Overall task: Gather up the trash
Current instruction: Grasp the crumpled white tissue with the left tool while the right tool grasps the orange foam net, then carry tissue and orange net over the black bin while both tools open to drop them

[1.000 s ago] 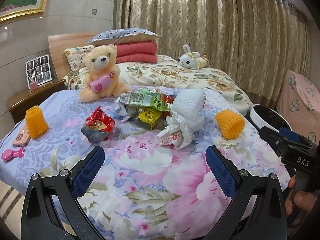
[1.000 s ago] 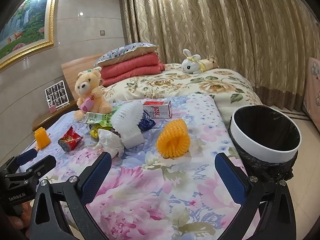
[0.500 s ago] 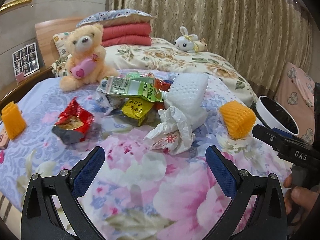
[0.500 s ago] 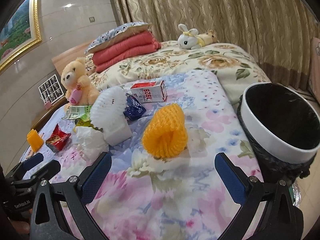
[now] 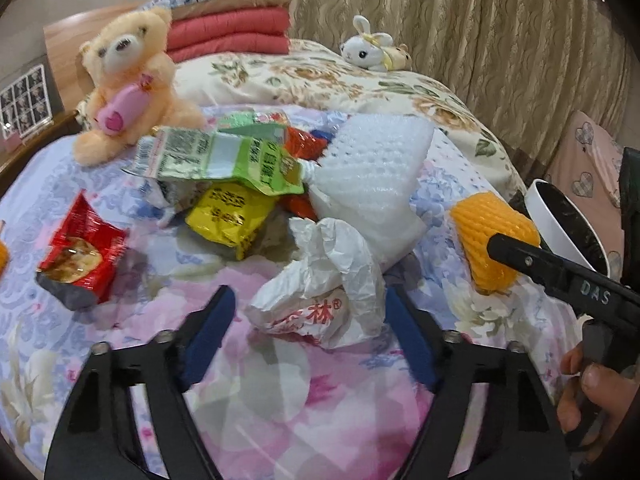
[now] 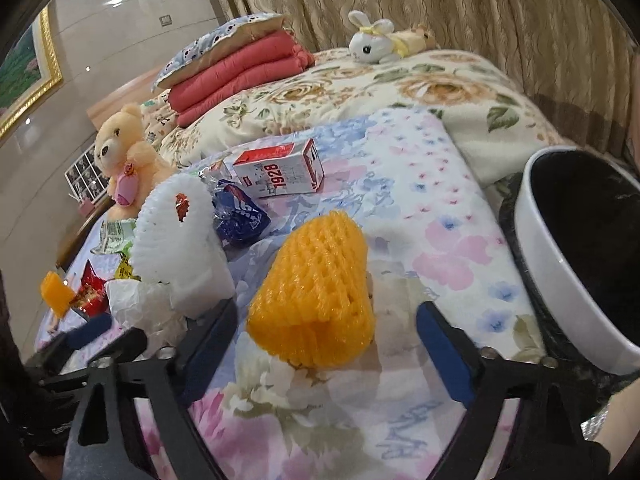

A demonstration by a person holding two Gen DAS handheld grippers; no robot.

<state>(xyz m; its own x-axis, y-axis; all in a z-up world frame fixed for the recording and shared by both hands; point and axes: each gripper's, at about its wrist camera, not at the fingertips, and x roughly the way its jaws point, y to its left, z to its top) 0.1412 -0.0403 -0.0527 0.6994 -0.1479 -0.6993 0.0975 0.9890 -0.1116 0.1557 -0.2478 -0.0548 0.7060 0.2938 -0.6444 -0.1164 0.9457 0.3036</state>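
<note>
Both claws have come forward and down over the bed since a second ago, so the trash now looms larger in each view. The left claw (image 5: 308,332) is closing, its blue pads either side of the crumpled white wrapper (image 5: 324,292); the right pad looks to be at the paper's edge, the left pad still apart from it, though motion blur makes contact hard to judge. The right claw (image 6: 326,340) is closing too, straddling the orange foam net (image 6: 316,292) with a gap on each side, so nothing is gripped yet.

The wrapper lies on the floral bed cover (image 5: 280,400), against the white foam sleeve (image 5: 372,184), which hides part of the snack packets behind it. The bin (image 6: 580,260) stands at the bed's right edge, cut off by the frame. In the left view the right claw's finger crosses the net, and only the fingertips of the right hand (image 5: 588,384) show. Both claws tilt down toward the cover.
</note>
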